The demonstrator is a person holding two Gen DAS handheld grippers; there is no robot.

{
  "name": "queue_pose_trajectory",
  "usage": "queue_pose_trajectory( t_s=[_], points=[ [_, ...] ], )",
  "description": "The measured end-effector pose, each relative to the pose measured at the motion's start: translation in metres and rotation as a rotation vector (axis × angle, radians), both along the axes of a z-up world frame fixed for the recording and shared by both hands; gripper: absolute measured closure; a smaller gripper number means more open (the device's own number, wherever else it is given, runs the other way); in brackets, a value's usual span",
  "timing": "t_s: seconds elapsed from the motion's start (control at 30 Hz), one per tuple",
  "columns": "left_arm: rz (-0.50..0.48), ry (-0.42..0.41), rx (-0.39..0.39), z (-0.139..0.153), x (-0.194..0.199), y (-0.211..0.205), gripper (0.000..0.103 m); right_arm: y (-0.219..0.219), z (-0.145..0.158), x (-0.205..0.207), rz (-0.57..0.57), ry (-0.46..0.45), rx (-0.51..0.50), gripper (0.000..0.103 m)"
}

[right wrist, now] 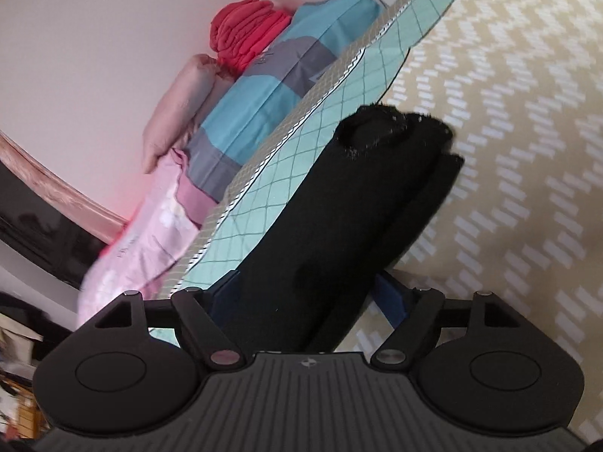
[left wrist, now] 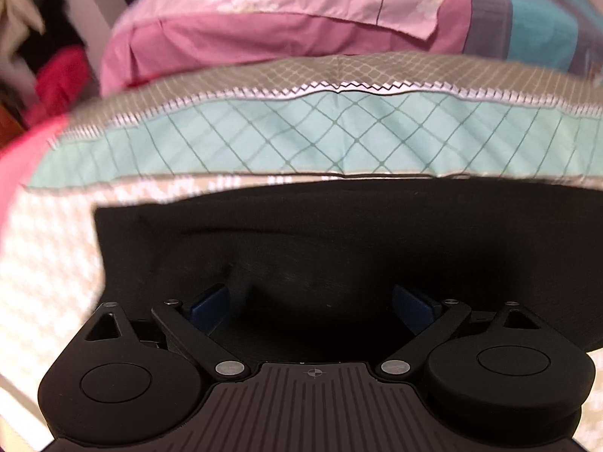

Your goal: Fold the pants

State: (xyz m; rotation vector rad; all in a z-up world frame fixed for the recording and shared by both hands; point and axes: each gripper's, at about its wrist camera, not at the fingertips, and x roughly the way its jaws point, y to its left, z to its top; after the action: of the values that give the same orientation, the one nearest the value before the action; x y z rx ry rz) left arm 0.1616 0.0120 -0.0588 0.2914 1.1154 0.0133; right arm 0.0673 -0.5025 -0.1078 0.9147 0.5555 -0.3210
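Observation:
The black pants (left wrist: 301, 233) lie folded flat on a beige zigzag-patterned bed cover (left wrist: 45, 248). My left gripper (left wrist: 316, 301) is open just above them, its blue pads (left wrist: 209, 301) wide apart and holding nothing. In the right wrist view the pants (right wrist: 358, 196) form a long folded bundle running away from me, its frayed end far up. My right gripper (right wrist: 301, 286) is open with the near end of the bundle lying between its fingers (right wrist: 392, 293).
A mint diamond-patterned quilt (left wrist: 301, 139) lies folded just beyond the pants, also in the right wrist view (right wrist: 339, 101). Behind it are pink bedding (left wrist: 264, 30), a blue and grey pillow (right wrist: 271, 86), a red rolled cloth (right wrist: 245, 30) and a white wall (right wrist: 94, 37).

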Motion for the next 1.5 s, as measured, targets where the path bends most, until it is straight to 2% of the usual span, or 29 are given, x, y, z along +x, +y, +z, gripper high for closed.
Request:
queue_pose_trajectory(
  t_s=[0.13, 0.2, 0.3, 0.37, 0.43, 0.5, 0.53, 0.6, 0.63, 0.67, 0.7, 0.73, 0.77, 0.83, 0.93, 1.0, 1.03, 1.1, 1.13, 1.2, 1.27, 1.4, 1.5],
  points=[
    [-0.028, -0.02, 0.035, 0.0, 0.001, -0.009, 0.0, 0.017, 0.024, -0.013, -0.157, 0.091, -0.227, 0.017],
    [-0.03, -0.026, 0.041, -0.001, 0.002, -0.01, 0.0, 0.035, 0.034, -0.014, -0.142, 0.071, -0.313, 0.017],
    [-0.038, -0.029, 0.051, -0.004, 0.003, -0.01, 0.0, 0.077, 0.042, 0.002, 0.068, 0.013, -0.394, 0.017],
    [-0.042, -0.027, 0.062, -0.006, 0.004, -0.011, 0.0, 0.113, 0.042, 0.02, 0.265, -0.028, -0.418, 0.019],
    [-0.041, -0.024, 0.07, -0.009, 0.004, -0.011, 0.0, 0.143, 0.036, 0.039, 0.444, -0.068, -0.391, 0.02],
    [-0.042, -0.02, 0.073, -0.011, 0.004, -0.009, 0.0, 0.16, 0.022, 0.064, 0.62, -0.03, -0.29, 0.021],
    [-0.042, -0.018, 0.075, -0.012, 0.004, -0.008, 0.0, 0.163, 0.012, 0.074, 0.662, -0.005, -0.247, 0.025],
    [-0.042, -0.015, 0.073, -0.014, 0.004, -0.003, 0.0, 0.151, 0.003, 0.08, 0.593, -0.025, -0.243, 0.046],
    [-0.04, -0.016, 0.067, -0.013, 0.004, -0.001, 0.0, 0.136, 0.004, 0.083, 0.49, -0.01, -0.195, 0.061],
    [-0.039, -0.017, 0.064, -0.012, 0.003, 0.002, 0.0, 0.123, 0.008, 0.084, 0.377, 0.006, -0.15, 0.062],
    [-0.036, -0.017, 0.064, -0.011, 0.002, 0.006, 0.0, 0.117, 0.015, 0.081, 0.298, 0.001, -0.151, 0.057],
    [-0.03, -0.017, 0.064, -0.01, 0.001, 0.01, 0.0, 0.121, 0.023, 0.08, 0.271, -0.005, -0.213, 0.037],
    [-0.024, -0.019, 0.058, -0.009, -0.001, 0.016, 0.0, 0.132, 0.031, 0.079, 0.293, -0.017, -0.282, 0.031],
    [-0.005, -0.026, 0.032, -0.005, -0.005, 0.029, 0.0, 0.164, 0.04, 0.084, 0.46, -0.063, -0.323, 0.031],
    [0.047, -0.02, -0.012, -0.004, -0.01, 0.051, 0.0, 0.224, 0.035, 0.093, 0.74, -0.085, -0.278, 0.031],
    [0.079, 0.015, -0.024, -0.011, -0.008, 0.064, 0.0, 0.251, 0.021, 0.105, 0.86, -0.046, -0.209, 0.031],
    [0.087, 0.023, -0.032, -0.014, -0.007, 0.07, 0.0, 0.258, 0.012, 0.112, 0.881, -0.011, -0.191, 0.032],
    [0.098, 0.025, -0.068, -0.013, -0.006, 0.079, 0.0, 0.248, 0.005, 0.117, 0.813, -0.025, -0.197, 0.052],
    [0.105, 0.023, -0.08, -0.01, -0.006, 0.081, 0.0, 0.234, 0.007, 0.115, 0.73, -0.02, -0.165, 0.059],
    [0.103, 0.008, -0.089, -0.003, -0.008, 0.079, 0.0, 0.199, 0.017, 0.104, 0.538, -0.036, -0.124, 0.054],
    [0.08, -0.009, -0.113, 0.003, -0.011, 0.074, 0.0, 0.171, 0.031, 0.08, 0.394, -0.042, -0.174, 0.032],
    [0.034, -0.022, -0.188, 0.013, -0.008, 0.049, 0.0, 0.113, 0.043, 0.008, 0.162, -0.033, -0.186, 0.031],
    [-0.008, -0.014, -0.219, 0.011, -0.001, 0.019, 0.0, 0.074, 0.039, -0.037, -0.02, 0.016, -0.162, 0.024]
  ],
)
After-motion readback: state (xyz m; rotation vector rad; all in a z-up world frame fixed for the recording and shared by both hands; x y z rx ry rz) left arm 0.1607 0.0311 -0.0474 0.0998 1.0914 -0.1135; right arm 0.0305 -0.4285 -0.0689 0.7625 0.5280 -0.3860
